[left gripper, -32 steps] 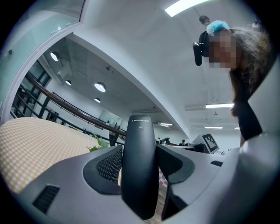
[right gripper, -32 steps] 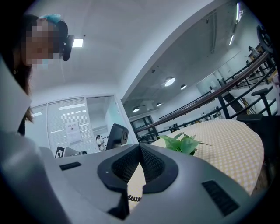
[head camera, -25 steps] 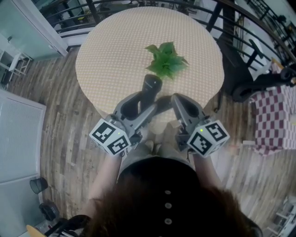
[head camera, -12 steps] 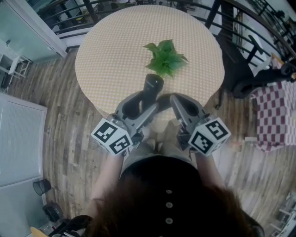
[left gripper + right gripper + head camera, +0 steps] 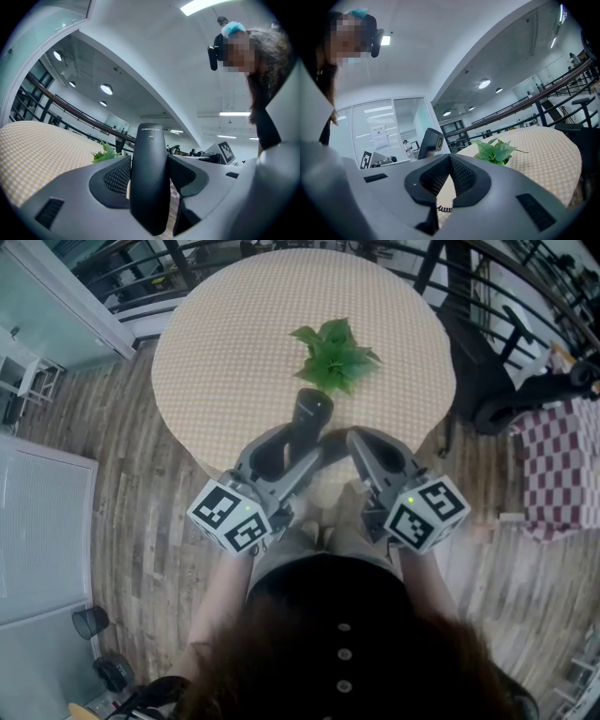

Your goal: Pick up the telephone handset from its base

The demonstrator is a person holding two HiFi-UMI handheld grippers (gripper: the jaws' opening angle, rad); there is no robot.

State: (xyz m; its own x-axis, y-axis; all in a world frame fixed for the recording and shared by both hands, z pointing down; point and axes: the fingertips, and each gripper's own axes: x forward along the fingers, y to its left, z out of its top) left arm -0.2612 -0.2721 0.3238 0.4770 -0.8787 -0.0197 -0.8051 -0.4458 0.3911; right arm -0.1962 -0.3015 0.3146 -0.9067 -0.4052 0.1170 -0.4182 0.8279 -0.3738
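The black telephone handset [image 5: 309, 416] stands upright between the pads of my left gripper [image 5: 292, 448], which is shut on it just above the near edge of the round table [image 5: 225, 343]. In the left gripper view the handset [image 5: 149, 150] fills the gap of the left gripper [image 5: 150, 177]. My right gripper [image 5: 360, 444] sits just right of it, shut with nothing between its pads. From the right gripper [image 5: 450, 161], the handset's end [image 5: 431, 143] shows at the left and a coiled cord [image 5: 443, 209] below. The base is hidden.
A green leafy plant [image 5: 336, 356] stands on the table beyond the handset. A black chair [image 5: 506, 381] and a red checked cloth [image 5: 561, 474] are at the right, a railing [image 5: 169, 268] behind the table, wood floor [image 5: 141, 521] all round.
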